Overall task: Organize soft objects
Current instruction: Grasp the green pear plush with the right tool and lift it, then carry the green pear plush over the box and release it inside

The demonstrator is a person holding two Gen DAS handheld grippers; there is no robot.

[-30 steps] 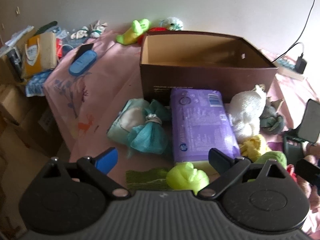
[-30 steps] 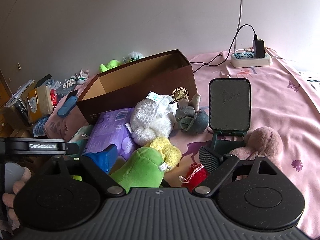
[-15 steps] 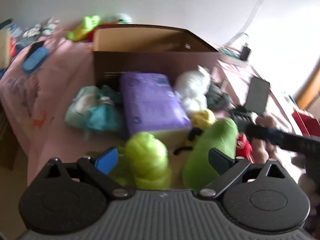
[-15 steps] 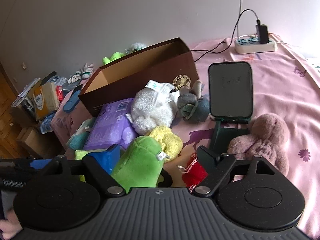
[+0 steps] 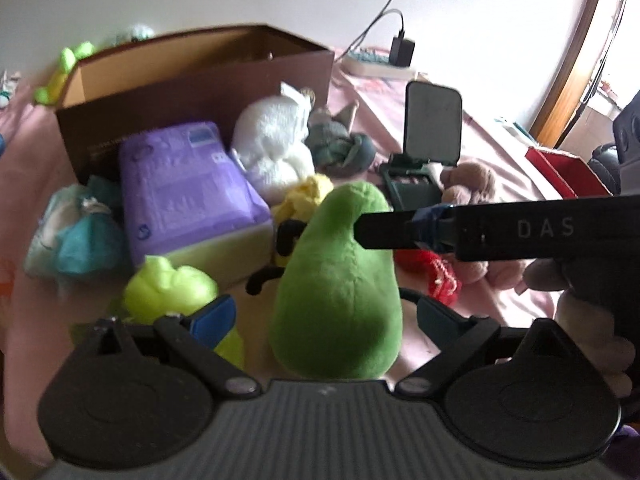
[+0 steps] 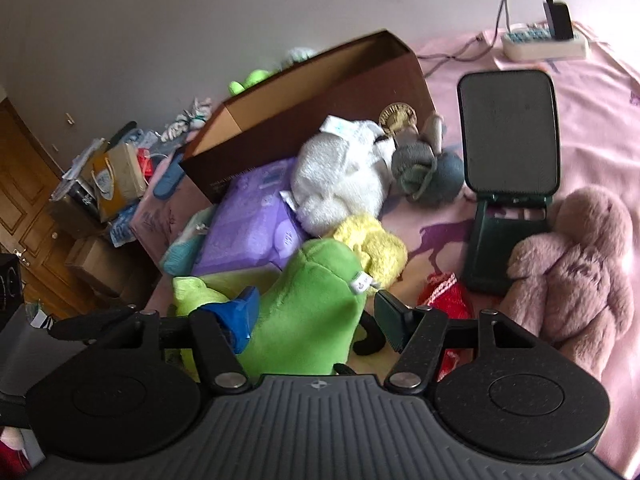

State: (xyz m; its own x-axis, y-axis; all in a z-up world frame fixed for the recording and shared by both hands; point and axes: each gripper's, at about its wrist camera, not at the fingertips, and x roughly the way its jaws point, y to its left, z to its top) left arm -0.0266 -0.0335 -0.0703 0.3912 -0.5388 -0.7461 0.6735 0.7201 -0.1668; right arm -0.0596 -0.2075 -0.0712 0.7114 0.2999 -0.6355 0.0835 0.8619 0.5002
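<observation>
Standing between both spread-fingered grippers, the green plush [image 6: 308,304] touches the right gripper [image 6: 316,312]; the left gripper [image 5: 326,314] grips nothing.

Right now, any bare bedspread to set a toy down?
Bare pink bedspread between the dark stand and the power strip. The brown box looks empty. Crowded in front of it: purple pack, white plush, green plush.

The green plush [image 6: 308,304] hides whether the right claw [image 6: 316,316] pinches it.

right gripper [image 6: 316,314] now astride green plush [image 6: 308,304]
</observation>
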